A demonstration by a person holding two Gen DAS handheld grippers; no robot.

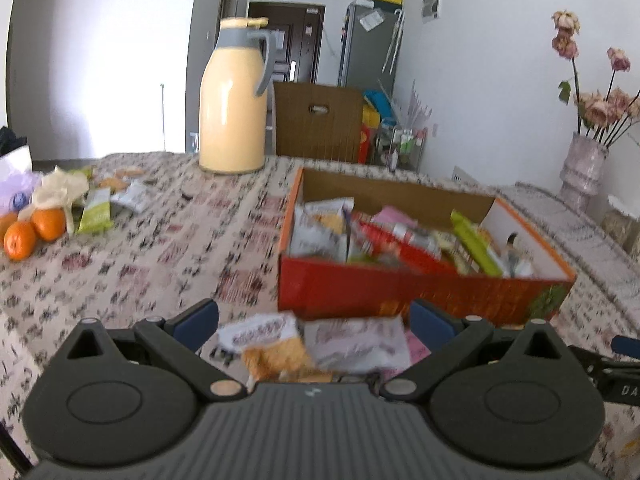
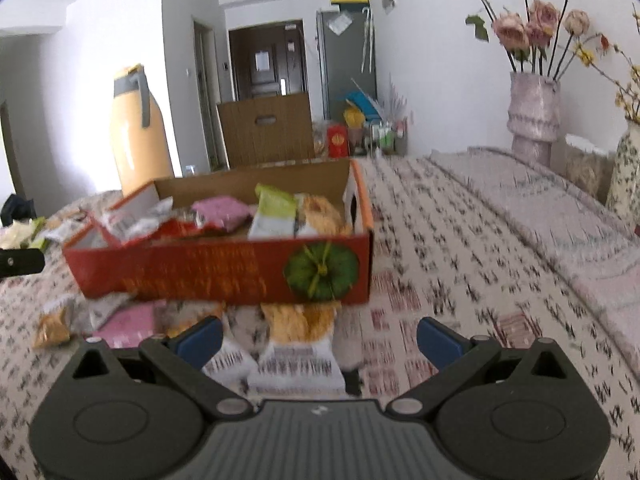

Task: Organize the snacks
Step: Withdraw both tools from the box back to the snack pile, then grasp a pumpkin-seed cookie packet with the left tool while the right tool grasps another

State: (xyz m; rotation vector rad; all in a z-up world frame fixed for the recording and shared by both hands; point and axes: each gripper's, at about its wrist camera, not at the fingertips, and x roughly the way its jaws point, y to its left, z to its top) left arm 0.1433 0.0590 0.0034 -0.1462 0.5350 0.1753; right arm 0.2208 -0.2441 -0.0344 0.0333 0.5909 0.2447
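loose snack packets (image 1: 320, 344) lie nearest us, white and orange wrappers on the patterned tablecloth (image 1: 160, 256) just before the red cardboard box (image 1: 400, 292), itself crowded with packets. we hold the left gripper (image 1: 314, 320) low over them, jaws spread; our right gripper (image 2: 320, 340) likewise hangs spread above more packets (image 2: 296, 344).
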